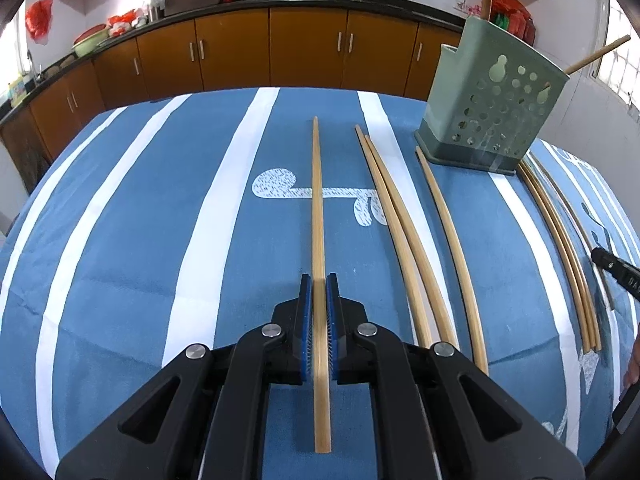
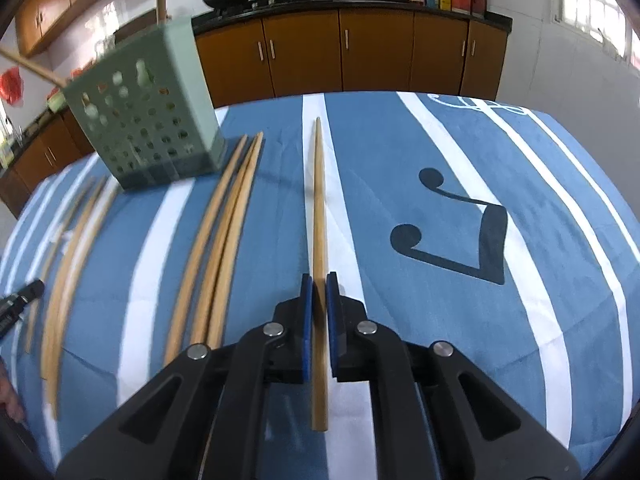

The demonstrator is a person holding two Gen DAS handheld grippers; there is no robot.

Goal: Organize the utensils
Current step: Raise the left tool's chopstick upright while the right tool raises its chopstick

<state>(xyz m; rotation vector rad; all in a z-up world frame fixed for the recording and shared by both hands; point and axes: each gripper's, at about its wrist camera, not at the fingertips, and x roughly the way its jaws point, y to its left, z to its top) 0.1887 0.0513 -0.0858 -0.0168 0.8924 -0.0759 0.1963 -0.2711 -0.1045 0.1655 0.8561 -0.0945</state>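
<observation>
My left gripper (image 1: 319, 278) is shut on a long wooden chopstick (image 1: 318, 200) that lies along the blue striped tablecloth. My right gripper (image 2: 319, 278) is shut on another wooden chopstick (image 2: 319, 200), also lying lengthwise. A green perforated utensil holder (image 1: 492, 108) stands at the far right in the left wrist view and at the far left in the right wrist view (image 2: 148, 108), with two chopsticks sticking out of it. Several loose chopsticks (image 1: 404, 236) lie between the grippers; they also show in the right wrist view (image 2: 220, 236).
The table (image 1: 140, 220) is covered by a blue cloth with white stripes. The right gripper's tip (image 1: 612, 266) shows at the right edge. Brown kitchen cabinets (image 1: 304, 46) and a counter with woks stand behind the table.
</observation>
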